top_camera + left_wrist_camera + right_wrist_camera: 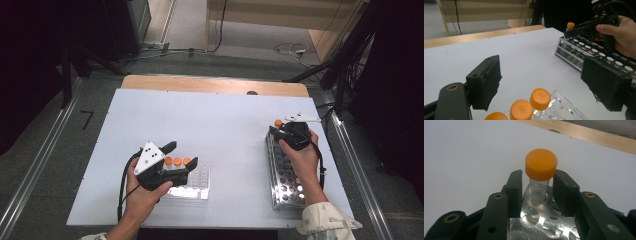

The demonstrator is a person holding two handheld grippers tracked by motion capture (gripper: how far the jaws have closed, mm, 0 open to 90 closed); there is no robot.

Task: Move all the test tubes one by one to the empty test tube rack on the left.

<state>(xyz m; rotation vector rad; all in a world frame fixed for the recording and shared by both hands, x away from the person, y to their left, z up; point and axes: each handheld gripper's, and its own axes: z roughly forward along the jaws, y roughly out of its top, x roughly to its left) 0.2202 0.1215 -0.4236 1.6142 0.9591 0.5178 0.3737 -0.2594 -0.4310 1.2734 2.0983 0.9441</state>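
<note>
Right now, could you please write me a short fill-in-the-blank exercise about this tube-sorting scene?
1. The tube between the right gripper's jaws has an ____ cap.
2. That tube stands in a corner hole of the ____ rack.
3. The clear plastic rack near the left gripper holds ____ capped tubes.
4. The left gripper's jaws stand ____.

Missing words: orange; metal; three; open

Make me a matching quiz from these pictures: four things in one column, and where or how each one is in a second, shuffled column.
Things:
1. left hand-held gripper
2. right hand-held gripper
3. metal rack
4. clear rack

Places or states:
A. on the table's right side
B. holds three orange-capped tubes
C. jaws wide apart, above the capped tubes
D. jaws around one capped tube

Pairs: 1-C, 2-D, 3-A, 4-B
</note>
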